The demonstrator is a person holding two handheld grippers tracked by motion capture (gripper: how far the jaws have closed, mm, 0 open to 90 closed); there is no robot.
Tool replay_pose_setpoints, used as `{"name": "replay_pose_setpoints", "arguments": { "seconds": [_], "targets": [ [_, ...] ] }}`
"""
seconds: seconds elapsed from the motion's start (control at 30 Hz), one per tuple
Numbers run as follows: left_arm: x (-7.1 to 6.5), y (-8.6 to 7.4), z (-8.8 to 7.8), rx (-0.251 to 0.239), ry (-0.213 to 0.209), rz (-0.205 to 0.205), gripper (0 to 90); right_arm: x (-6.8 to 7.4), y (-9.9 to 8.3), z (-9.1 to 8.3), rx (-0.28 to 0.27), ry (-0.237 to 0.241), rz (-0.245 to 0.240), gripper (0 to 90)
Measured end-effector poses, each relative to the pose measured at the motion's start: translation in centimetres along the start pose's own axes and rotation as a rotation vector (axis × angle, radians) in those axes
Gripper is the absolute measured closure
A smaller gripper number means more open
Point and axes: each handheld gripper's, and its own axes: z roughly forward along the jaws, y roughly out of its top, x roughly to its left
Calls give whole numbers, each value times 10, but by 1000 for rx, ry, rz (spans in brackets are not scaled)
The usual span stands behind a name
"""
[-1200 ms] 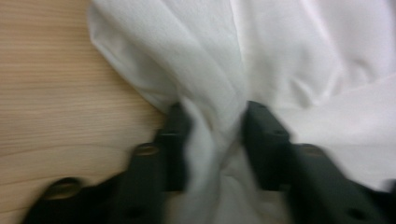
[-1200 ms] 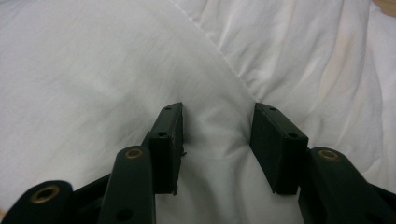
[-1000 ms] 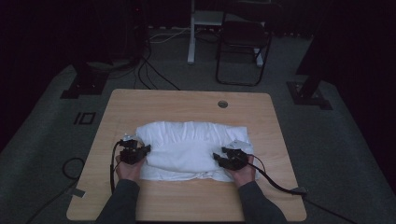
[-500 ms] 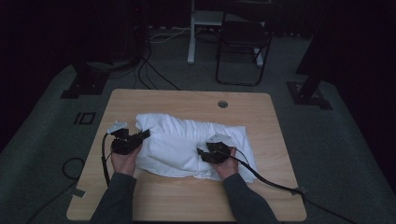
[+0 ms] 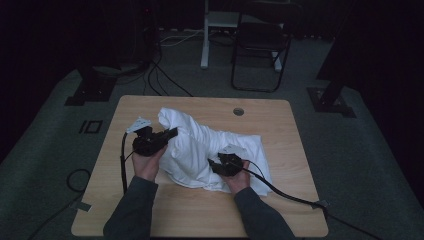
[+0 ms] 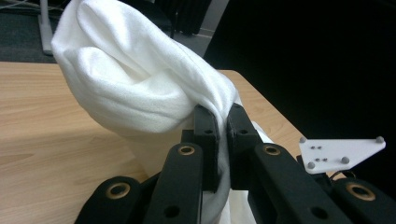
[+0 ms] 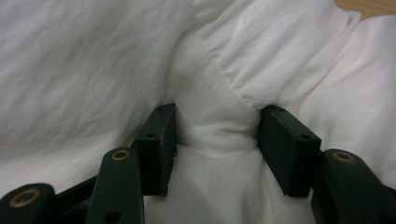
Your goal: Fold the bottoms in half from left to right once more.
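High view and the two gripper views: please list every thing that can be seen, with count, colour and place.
white cloth: 1, white, crumpled on the middle of the table, its left end lifted.
table: 1, light wood, centre of the high view; a round hole near its far edge.
chair: 1, black, on the floor beyond the table.
cables: several, black, on the floor beyond the table's far left.
left gripper: 1, black, shut on the white cloth, raised above the table.
right gripper: 1, black, jaws apart with a fold of cloth between them.
hands and sleeves: 2, dark sleeves, entering from the bottom.
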Motion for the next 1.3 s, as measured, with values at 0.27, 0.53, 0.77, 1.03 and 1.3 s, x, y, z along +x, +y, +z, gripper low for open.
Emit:
{"name": "replay_pose_setpoints", "arguments": {
  "seconds": [0.27, 0.53, 0.77, 1.03, 1.3],
  "targets": [
    [5, 0, -5, -7, 25, -7, 857, -6, 16, -32, -51, -50, -37, 469],
    [-2, 5, -12, -29, 11, 15, 857, 5, 1, -4, 7, 22, 4, 518],
    [-11, 9, -8, -26, 0, 49, 856, 41, 13, -6, 48, 106, -158, 414],
    [-18, 9, 0, -4, -24, 67, 856, -5, -2, -38, 19, -43, -91, 424],
    [-47, 4, 31, 55, -91, 127, 855, -10, -14, -16, 43, 25, -22, 452]
  ]
}}
